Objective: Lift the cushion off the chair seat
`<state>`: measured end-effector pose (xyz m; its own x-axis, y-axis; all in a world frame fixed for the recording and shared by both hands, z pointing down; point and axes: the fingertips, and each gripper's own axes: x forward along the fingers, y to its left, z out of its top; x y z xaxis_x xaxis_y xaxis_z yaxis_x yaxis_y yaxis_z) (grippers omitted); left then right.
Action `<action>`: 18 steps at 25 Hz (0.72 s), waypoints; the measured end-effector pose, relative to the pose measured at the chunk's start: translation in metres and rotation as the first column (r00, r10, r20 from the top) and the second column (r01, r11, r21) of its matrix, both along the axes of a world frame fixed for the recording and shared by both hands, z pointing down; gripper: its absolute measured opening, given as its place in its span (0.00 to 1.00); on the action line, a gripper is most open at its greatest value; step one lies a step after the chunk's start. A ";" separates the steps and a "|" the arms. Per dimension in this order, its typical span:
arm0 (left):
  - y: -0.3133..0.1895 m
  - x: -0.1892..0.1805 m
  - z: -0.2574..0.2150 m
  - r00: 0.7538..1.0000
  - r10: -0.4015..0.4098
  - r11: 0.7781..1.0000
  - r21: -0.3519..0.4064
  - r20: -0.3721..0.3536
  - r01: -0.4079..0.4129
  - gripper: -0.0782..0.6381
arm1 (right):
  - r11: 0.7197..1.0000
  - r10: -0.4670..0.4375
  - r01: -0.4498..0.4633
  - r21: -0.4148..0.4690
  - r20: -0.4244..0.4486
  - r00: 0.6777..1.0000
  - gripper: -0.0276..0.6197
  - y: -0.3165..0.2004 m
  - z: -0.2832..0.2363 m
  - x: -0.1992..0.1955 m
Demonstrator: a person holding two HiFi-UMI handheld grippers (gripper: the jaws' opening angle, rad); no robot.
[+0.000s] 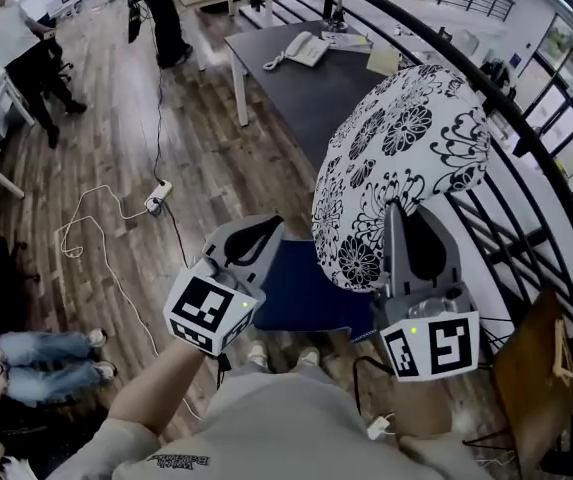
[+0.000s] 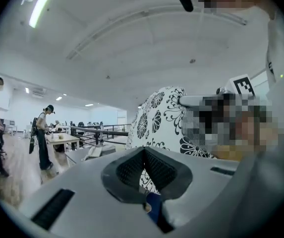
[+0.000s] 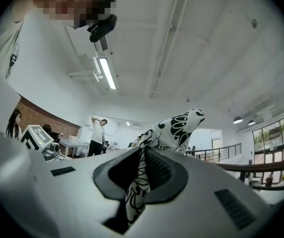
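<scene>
The cushion (image 1: 406,138) is white with a black flower print. It hangs upright in the air above the blue chair seat (image 1: 301,293). My right gripper (image 1: 398,210) is shut on its lower edge, and in the right gripper view a fold of the printed fabric (image 3: 137,192) is pinched between the jaws of the right gripper (image 3: 142,152) while the rest of the cushion (image 3: 176,125) rises beyond them. My left gripper (image 1: 271,226) is just left of the cushion and apart from it. In the left gripper view the left gripper (image 2: 144,150) has its pads together with nothing held, and the cushion (image 2: 154,113) stands behind.
A dark table (image 1: 306,98) with a telephone (image 1: 306,48) stands beyond the chair. A black railing (image 1: 526,148) runs along the right. A power strip (image 1: 158,196) and white cable lie on the wooden floor at left. People stand at the far left and back.
</scene>
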<state>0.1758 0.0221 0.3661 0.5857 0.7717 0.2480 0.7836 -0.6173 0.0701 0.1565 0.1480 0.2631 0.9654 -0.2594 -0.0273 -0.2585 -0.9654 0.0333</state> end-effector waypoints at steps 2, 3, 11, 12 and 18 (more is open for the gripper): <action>-0.005 -0.002 -0.013 0.998 0.006 0.999 -0.031 -0.059 -0.008 0.12 | 1.000 0.004 -0.004 0.001 -0.040 0.999 0.08 -0.003 -0.005 -0.007; -0.009 -0.003 -0.019 0.996 0.014 0.999 -0.037 -0.090 -0.018 0.12 | 1.000 0.005 -0.004 0.004 -0.059 0.998 0.08 -0.006 -0.009 -0.009; -0.020 0.001 -0.051 0.991 0.018 0.985 -0.165 -0.130 -0.039 0.12 | 0.999 0.009 -0.013 -0.048 -0.073 0.997 0.08 -0.005 -0.004 -0.007; -0.018 -0.001 -0.057 0.991 0.009 0.985 -0.169 -0.130 -0.031 0.12 | 0.997 0.011 -0.015 -0.077 -0.061 0.998 0.08 -0.004 -0.003 -0.007; -0.005 0.004 -0.052 0.996 -0.025 0.994 -0.113 -0.081 0.015 0.12 | 0.995 -0.010 0.012 -0.094 0.019 1.000 0.08 0.003 0.008 -0.004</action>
